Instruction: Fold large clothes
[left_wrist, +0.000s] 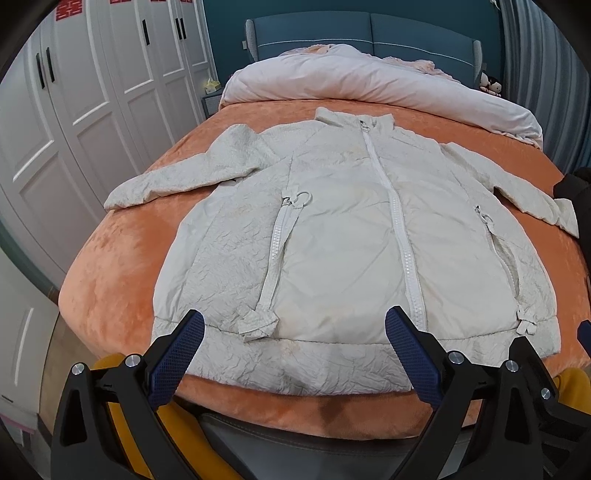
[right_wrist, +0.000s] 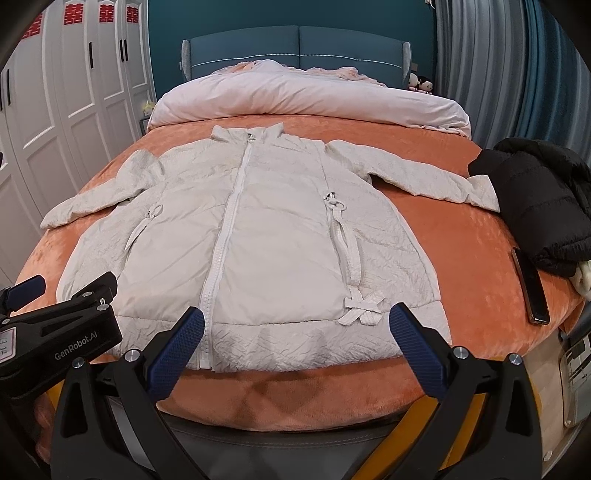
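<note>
Your cream-white zipped puffer jacket (left_wrist: 351, 236) lies flat and face up across the middle of the orange plush bedspread (left_wrist: 122, 266), sleeves spread out to both sides, so by the look of it no fold is made and the whole job is left. Your left tongs (left_wrist: 295, 354) and right tongs (right_wrist: 295, 350) both gape wide, holding nothing, hanging just short of the jacket's hem at the bottom of each frame.

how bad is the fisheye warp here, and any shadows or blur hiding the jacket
Left wrist view: strong barrel warp, wardrobe doors bow, corners black; white jacket sharp and evenly lit. Right wrist view: same warp, curtain bends; soft shadows on the orange blanket below the hem, none across the jacket.
</note>
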